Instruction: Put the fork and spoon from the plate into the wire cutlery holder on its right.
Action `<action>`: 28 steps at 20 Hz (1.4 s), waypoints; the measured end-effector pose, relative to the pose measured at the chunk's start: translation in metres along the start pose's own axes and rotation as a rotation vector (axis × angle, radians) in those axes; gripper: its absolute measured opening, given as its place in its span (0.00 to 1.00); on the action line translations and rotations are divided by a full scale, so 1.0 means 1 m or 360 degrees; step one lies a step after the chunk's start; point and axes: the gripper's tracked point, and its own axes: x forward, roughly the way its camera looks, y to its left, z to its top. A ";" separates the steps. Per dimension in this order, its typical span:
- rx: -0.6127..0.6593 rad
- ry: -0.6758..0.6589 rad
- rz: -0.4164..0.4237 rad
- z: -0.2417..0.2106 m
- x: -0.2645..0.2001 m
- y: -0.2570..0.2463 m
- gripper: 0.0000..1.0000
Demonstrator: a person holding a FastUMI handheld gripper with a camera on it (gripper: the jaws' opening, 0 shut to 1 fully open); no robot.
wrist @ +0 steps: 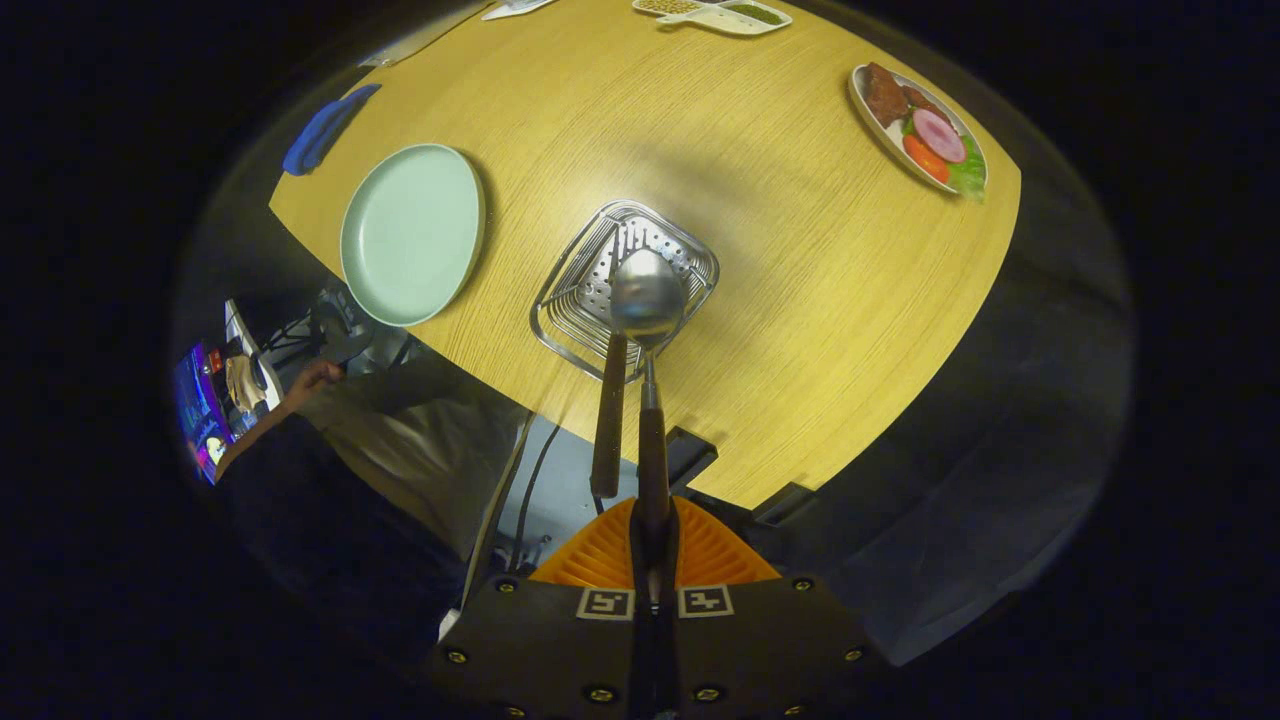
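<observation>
I look down on a wooden table point(800, 300). My gripper point(655, 535) is shut on the dark handle of the spoon point(647, 295), whose metal bowl hangs just above the wire cutlery holder point(570, 300). The fork point(608, 420) stands in the holder, tines down among the wires, with its dark handle leaning back toward my fingers just left of the spoon's handle. To the left of the holder lies the pale green plate point(412, 232), with nothing on it.
A plate of food point(918, 125) sits at the far right of the table and a white divided dish point(715, 14) at the far edge. A blue cloth point(325, 130) lies beyond the green plate. A person's arm point(290, 400) shows below the table's near-left edge.
</observation>
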 end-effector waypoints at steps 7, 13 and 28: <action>-0.0054 0.0134 -0.0003 0.028 0.010 -0.009 0.01; -0.0034 0.0052 0.0015 0.039 0.007 -0.008 0.13; 0.0550 -0.1840 -0.0170 0.064 -0.142 0.042 0.18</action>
